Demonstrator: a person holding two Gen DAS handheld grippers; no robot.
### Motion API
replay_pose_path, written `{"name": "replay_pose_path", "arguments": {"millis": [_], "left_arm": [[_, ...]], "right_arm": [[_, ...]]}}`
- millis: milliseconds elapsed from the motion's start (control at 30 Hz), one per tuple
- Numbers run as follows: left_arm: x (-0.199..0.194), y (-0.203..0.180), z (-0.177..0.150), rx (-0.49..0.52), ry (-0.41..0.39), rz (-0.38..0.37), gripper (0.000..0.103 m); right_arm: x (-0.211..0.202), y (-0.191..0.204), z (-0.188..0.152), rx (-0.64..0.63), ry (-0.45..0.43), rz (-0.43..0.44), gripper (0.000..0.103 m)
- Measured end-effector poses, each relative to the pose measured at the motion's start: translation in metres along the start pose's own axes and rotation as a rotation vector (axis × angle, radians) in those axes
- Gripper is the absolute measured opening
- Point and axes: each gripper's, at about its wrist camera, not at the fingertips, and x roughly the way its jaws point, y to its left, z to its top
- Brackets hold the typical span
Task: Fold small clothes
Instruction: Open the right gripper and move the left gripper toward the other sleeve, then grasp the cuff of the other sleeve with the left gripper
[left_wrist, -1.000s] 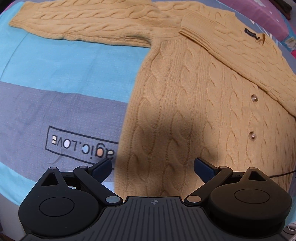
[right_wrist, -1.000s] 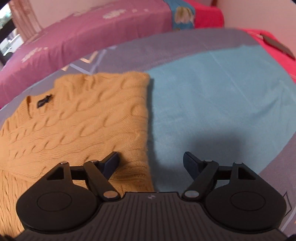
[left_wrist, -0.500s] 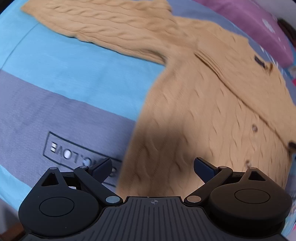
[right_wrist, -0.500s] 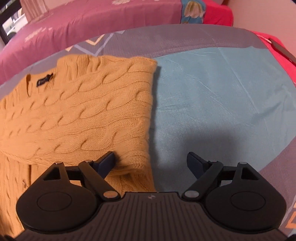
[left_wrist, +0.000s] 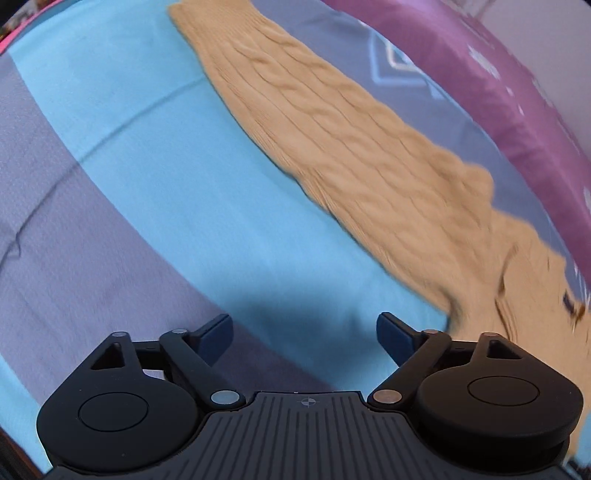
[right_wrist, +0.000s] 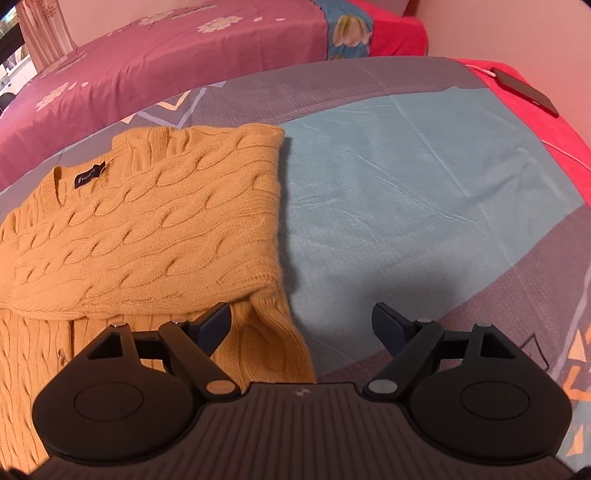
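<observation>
neck label: we see a small dark tag with pale letters inside the collar of the yellow sweater, but we cannot read the letters.
neck label, left view: too blurred, we read nothing.
bed cover: we find no words on it, only printed shapes.

The sweater is showing mustard yellow in a cable knit, with a dark navy label at its neck. The sheet is running in light blue and grey-purple bands, with pale zigzag lines and orange triangles. The quilt is glowing magenta with white flowers.
</observation>
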Motion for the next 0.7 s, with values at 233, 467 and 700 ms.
{"name": "replay_pose_path", "arguments": {"millis": [233, 467, 700], "left_arm": [[0.010, 0.048, 0.071, -0.167, -0.133, -0.031, 0.103], [0.029, 0.076, 0.122, -0.248, -0.161, -0.052, 0.103], [0.044, 0.087, 0.149, -0.277, -0.173, -0.050, 0.103]], "right_arm": [[-0.016, -0.006, -0.009, 0.000, -0.006, -0.050, 0.086], [-0.031, -0.013, -0.022, 0.009, -0.015, -0.104, 0.086], [-0.044, -0.011, -0.033, 0.005, -0.029, -0.132, 0.085]]}}
